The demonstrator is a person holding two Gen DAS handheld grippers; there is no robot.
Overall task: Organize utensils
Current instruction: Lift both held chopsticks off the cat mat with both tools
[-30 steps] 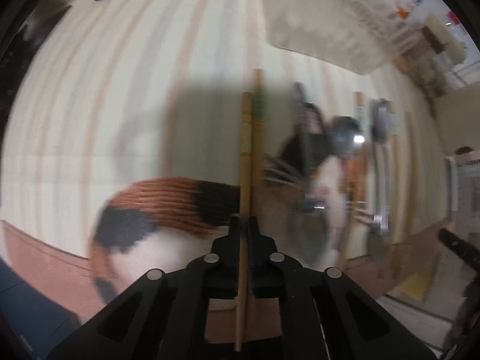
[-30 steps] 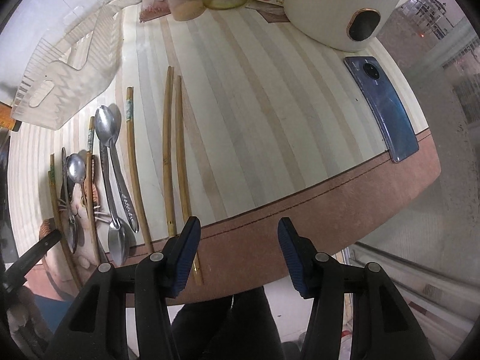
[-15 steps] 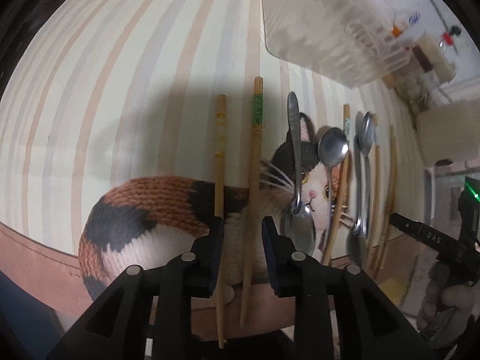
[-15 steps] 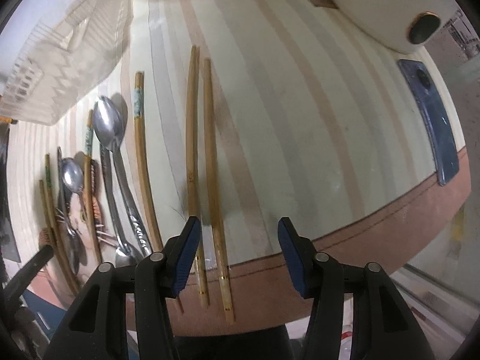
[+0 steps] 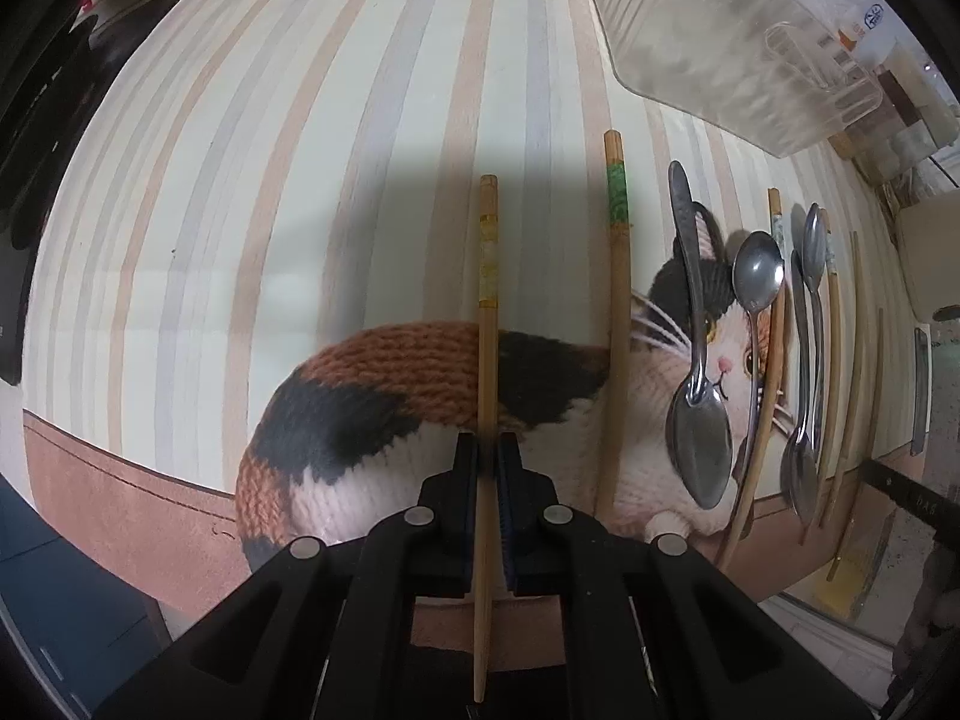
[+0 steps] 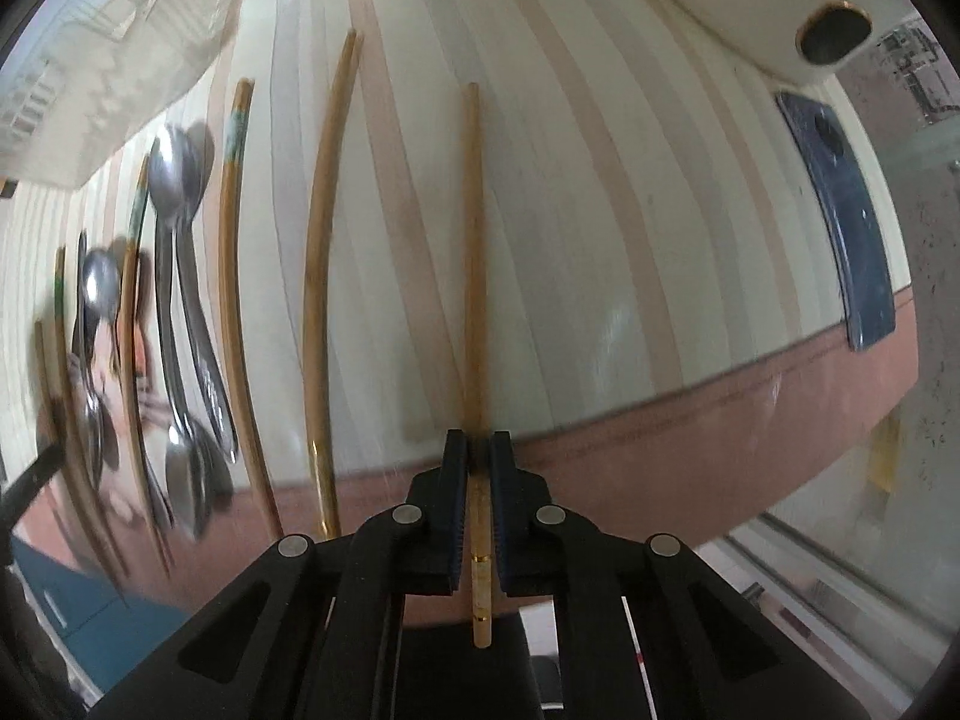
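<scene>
Left gripper (image 5: 487,450): pointed straight down over the striped tablecloth (image 5: 240,180); jaws drawn in tight on the yellow-banded chopstick (image 5: 487,300), pads pressed to its lower shaft, its thin end poking out beneath the fingers

Yellow-banded chopstick: laid across the knitted cat print (image 5: 384,396), parallel to the green-banded chopstick (image 5: 617,300) just beside it, apart

Spoons (image 5: 699,408): lined up past the green-banded chopstick, over the cat's face; more chopsticks beyond

Right gripper (image 6: 477,450): aimed straight down at the table's near edge; jaws closing, pads already against the gold-tipped chopstick (image 6: 473,270), gold end sticking out below

Second plain chopstick (image 6: 318,276): flat on the cloth, beside the held one, apart

Clear plastic basket (image 5: 720,42): at the far side of the table

Dark phone (image 6: 840,222): near the table's edge, well clear of the utensils
</scene>
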